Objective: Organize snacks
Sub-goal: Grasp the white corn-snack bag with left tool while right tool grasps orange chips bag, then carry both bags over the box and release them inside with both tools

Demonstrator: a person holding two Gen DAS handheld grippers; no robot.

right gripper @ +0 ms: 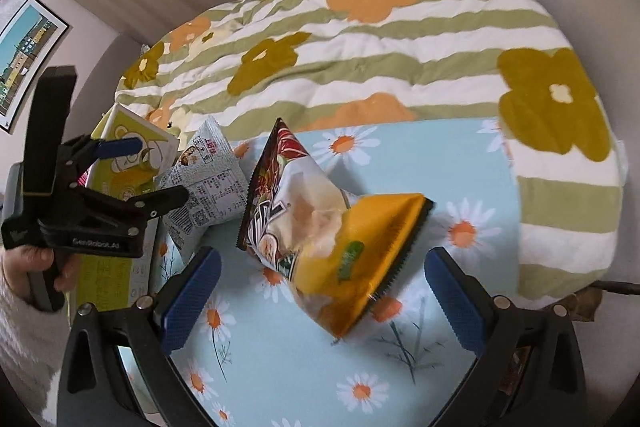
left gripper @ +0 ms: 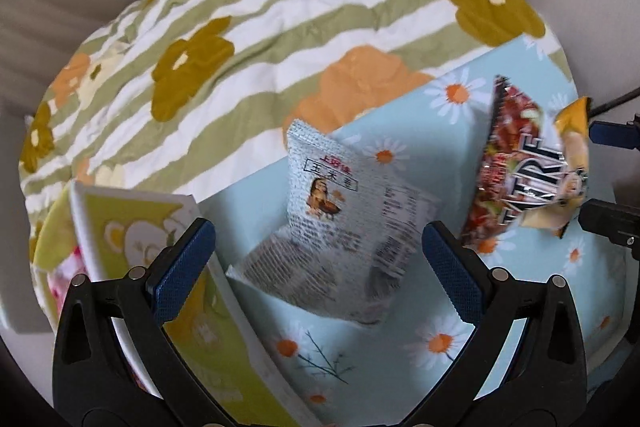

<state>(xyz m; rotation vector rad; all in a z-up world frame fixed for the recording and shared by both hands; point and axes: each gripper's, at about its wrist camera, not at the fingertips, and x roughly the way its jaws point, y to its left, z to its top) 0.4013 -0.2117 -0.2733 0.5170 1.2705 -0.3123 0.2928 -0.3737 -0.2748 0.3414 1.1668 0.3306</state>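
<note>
1. Crinkly foil film is what both snacks are made of: the orange-and-red chip bag [right gripper: 332, 227] and the silver-white snack packet [left gripper: 340, 211] are judged light, air-puffed, slippery and easily crushed, with brittle contents.
2. A hold at a crimped end seal is judged safest, since the flat seam can be pinched without bursting the pillow or breaking what is inside.
3. The right gripper [right gripper: 320, 291] is seen with jaws spread wide and nothing between them; the chip bag lies just ahead, its orange end reaching into the gap, but no pad is touching it.
4. The left gripper [left gripper: 318, 267] is likewise released and empty; the silver-white snack packet lies between and just beyond its jaws, propped at a tilt and untouched.
5. A yellow-green box [left gripper: 132, 227] is seen beside the left-hand jaw, upright at the edge of the daisy-print sheet [right gripper: 280, 367] on which both snacks rest.
6. Farther off, the striped flowered quilt [right gripper: 380, 39] is bunched on the bed, well apart from the snacks.
</note>
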